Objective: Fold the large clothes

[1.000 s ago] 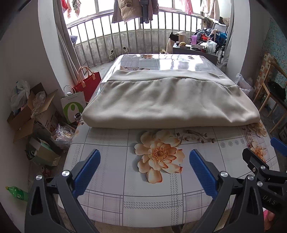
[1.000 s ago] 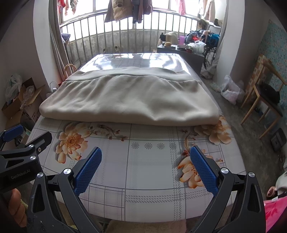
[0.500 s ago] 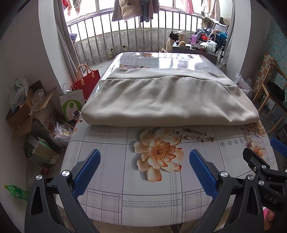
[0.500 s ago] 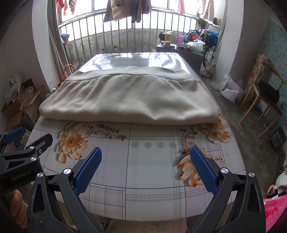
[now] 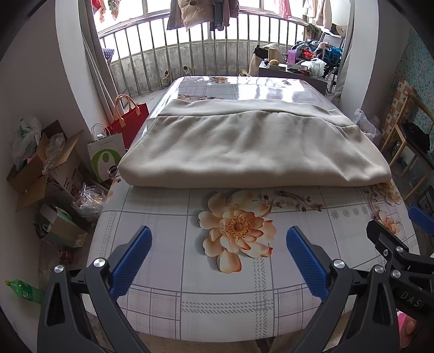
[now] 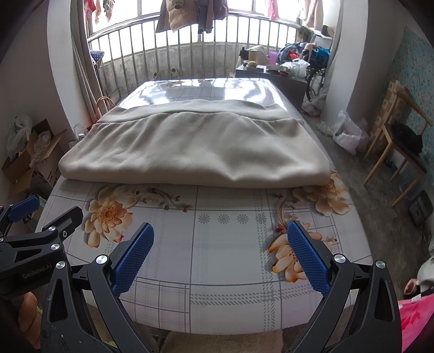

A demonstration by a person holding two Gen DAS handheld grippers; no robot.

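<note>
Item: large beige fleece garment [image 5: 249, 146], folded flat, lying across the middle of the floral-print worktop [image 5: 238, 225], its near edge well apart from you.
Change over the last second: almost none; your view has only drifted slightly.
Left gripper [image 5: 218, 260]: jaws spread wide, empty.
Right gripper [image 6: 221, 256]: likewise.
Reading: you are probably pausing between folds.

Table's [image 5: 168, 306] near edge behind gripper arms; hanging clothes [image 6: 176, 16] cropped above.

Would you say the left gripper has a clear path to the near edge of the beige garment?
Probably yes: the left gripper is open, and only bare tablecloth lies between it and the beige garment.
</note>
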